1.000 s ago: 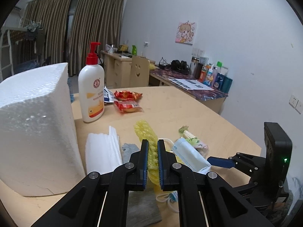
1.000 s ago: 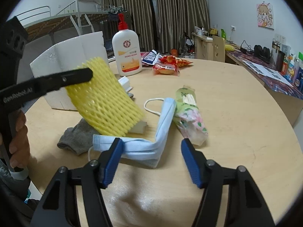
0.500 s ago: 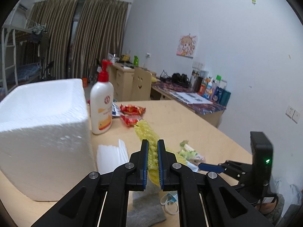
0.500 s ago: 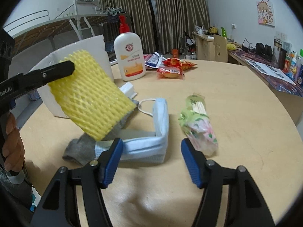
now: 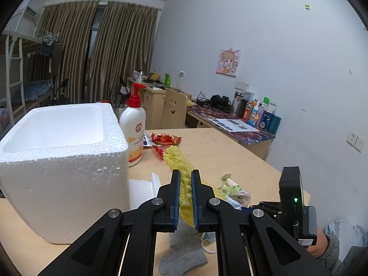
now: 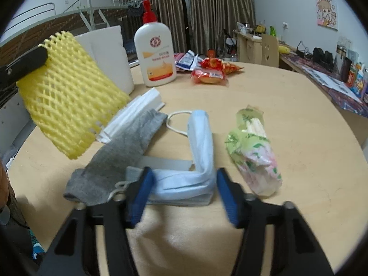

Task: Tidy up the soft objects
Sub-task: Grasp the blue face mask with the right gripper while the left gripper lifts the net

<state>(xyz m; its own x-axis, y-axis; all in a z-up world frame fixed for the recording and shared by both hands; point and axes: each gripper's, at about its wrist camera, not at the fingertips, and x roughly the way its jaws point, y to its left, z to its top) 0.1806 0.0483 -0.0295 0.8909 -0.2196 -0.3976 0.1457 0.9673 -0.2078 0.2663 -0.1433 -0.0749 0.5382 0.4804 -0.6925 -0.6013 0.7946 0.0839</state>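
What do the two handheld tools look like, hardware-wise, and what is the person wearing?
Both are matte black linkage frames with silver pivot bolts. The left tool and the right tool have long fingers lined with ribbed blue pads. In the left view the right one carries an upright black box with a lit green LED and a label. No cables visible. A grey sleeve cuff shows at the wrist.

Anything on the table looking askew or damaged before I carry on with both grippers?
Nothing looks spilled or damaged. The pale blue face mask lies folded into an L, one end on the grey sock, with the right gripper closing around its bent corner. The yellow foam fruit net is off the table, clamped in the left gripper.
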